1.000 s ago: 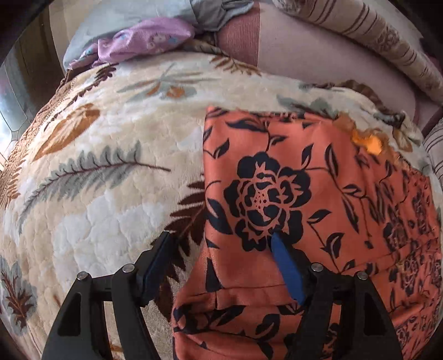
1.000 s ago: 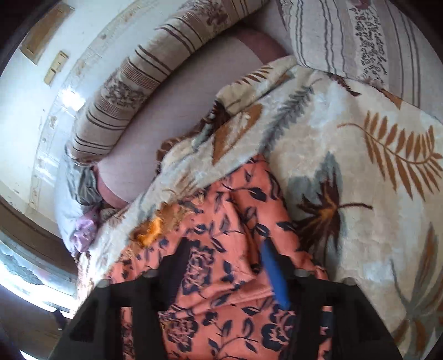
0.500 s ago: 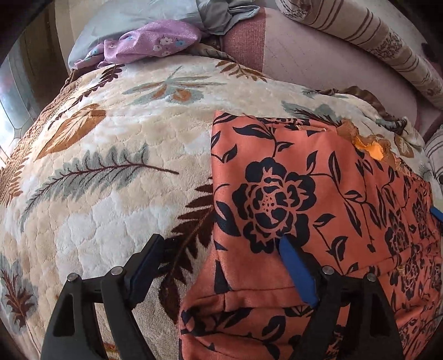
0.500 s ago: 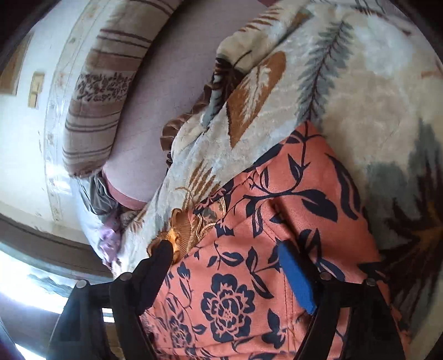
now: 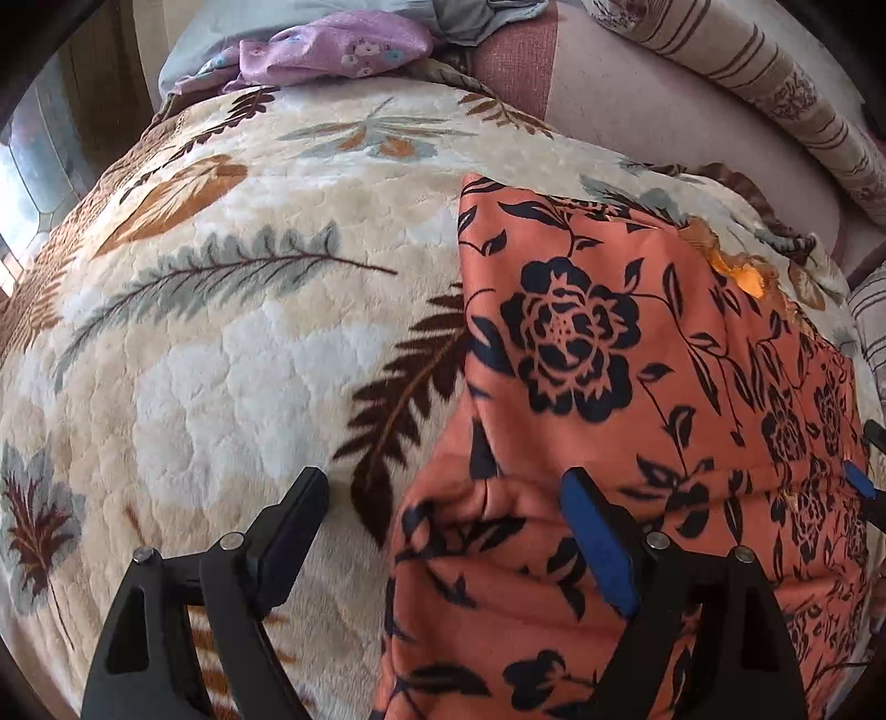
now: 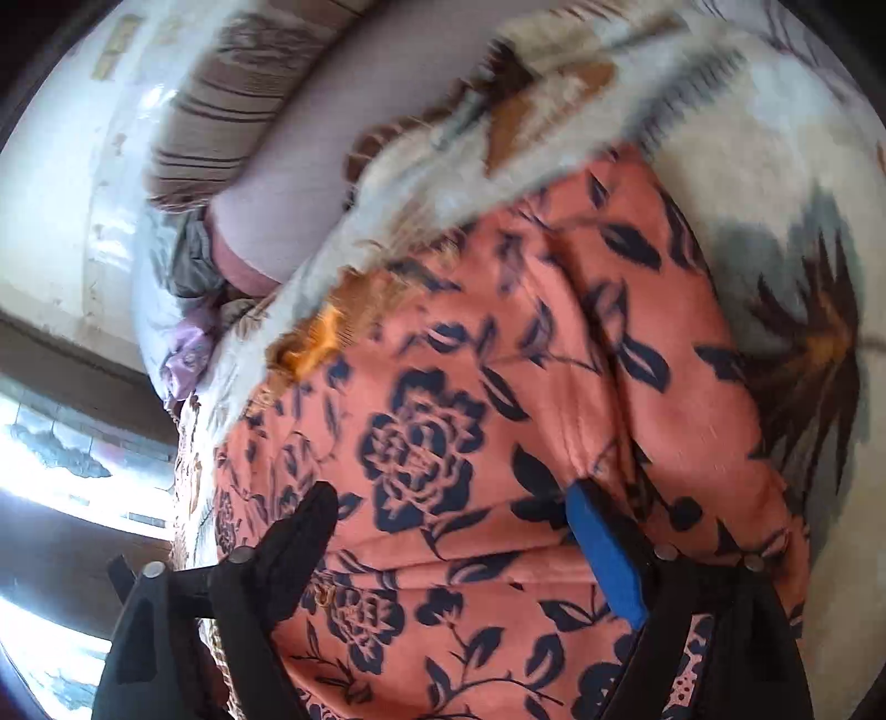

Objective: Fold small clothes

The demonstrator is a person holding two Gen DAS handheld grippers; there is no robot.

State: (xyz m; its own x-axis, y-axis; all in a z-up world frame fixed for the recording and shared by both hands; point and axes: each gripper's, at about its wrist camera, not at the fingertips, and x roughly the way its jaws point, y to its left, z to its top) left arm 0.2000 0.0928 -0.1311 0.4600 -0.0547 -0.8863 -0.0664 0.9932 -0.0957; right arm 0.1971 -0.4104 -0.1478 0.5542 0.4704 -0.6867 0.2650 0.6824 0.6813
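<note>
Since the earlier frame the right tool (image 6: 451, 531) has dropped closer to the orange floral garment (image 6: 498, 387), its jaws having just been closing yet standing spread, the cloth beneath them and not pinched. The left tool (image 5: 443, 498) has slid sideways; its jaws have been opening and stand spread astride the garment's left edge (image 5: 581, 360), one finger over the blanket (image 5: 221, 360), the blue-padded finger over the cloth. The garment lies flat on the leaf-patterned blanket, filling the right half of the left wrist view, with a folded hem at lower centre. At upper left lies a purple cloth (image 5: 332, 47); a striped cushion (image 5: 775, 83) runs along the upper right.
</note>
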